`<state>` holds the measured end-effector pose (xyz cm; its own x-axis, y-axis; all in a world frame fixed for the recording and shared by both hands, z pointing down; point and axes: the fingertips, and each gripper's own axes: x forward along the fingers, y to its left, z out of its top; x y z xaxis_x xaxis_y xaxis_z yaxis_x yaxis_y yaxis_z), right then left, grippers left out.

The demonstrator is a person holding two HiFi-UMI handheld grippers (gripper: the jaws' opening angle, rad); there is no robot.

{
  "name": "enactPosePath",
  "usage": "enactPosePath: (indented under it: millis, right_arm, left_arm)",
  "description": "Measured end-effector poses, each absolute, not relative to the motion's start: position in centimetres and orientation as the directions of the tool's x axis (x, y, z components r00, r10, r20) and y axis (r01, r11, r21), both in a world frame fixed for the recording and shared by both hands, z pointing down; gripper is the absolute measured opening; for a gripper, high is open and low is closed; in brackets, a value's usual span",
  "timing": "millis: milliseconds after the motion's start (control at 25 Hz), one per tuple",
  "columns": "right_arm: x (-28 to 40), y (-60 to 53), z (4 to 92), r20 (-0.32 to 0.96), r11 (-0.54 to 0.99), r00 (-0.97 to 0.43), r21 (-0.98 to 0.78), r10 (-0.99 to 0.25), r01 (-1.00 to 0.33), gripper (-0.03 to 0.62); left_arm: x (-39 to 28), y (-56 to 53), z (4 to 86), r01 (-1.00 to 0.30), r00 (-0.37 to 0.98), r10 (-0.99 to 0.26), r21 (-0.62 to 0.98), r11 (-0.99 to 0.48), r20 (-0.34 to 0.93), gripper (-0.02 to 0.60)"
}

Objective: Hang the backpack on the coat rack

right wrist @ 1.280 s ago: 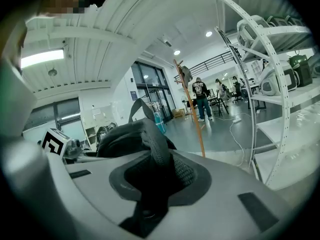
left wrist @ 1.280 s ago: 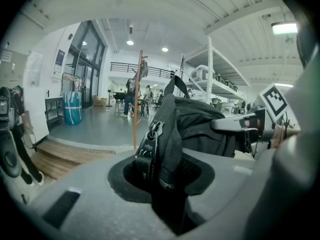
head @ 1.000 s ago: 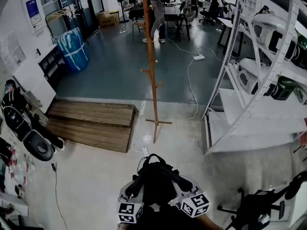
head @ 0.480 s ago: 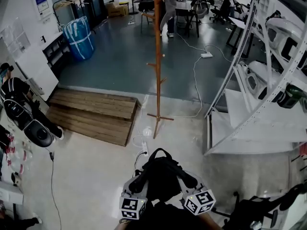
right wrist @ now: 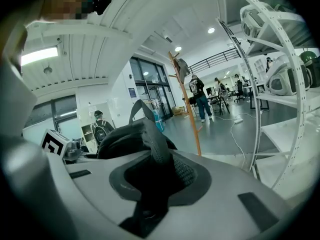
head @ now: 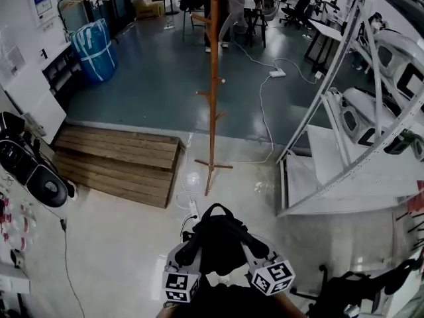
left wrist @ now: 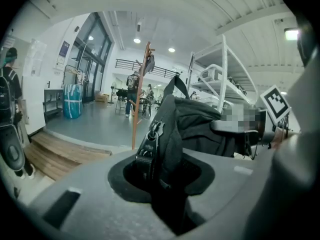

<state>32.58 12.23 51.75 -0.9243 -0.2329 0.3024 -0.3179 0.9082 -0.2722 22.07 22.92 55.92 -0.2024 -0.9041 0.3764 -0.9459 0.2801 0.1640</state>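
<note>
Pale workshop floor lies under the backpack (head: 218, 244), held up just short of the coat rack (head: 213, 98). The left gripper (left wrist: 160, 169) and right gripper (right wrist: 150, 184) each have their jaws part-closed on a strap. It looks soft, floppy and likely weighty, and its top loop (head: 218, 209) suits a peg. In the head view the rack's top is cut off and the bag's underside is hidden.

floor (head: 146, 91): grey-blue | wooden platform (head: 112, 164): left, on paler floor | white shelving (head: 344, 164): right | ceiling lights (left wrist: 171, 49) (lit)
</note>
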Motion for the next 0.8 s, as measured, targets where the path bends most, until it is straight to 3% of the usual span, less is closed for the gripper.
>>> enactPosePath:
  millis: [800]
  right_arm:
    - [12.1, 7.0, 49.5, 0.263, 0.854, -0.894, -0.291, -0.363, -0.432, 0.072]
  left_arm:
    - [0.3, 16.2, 54.1, -0.977, -0.052, -0.931, 0.175, 0.122, 0.361, 0.118]
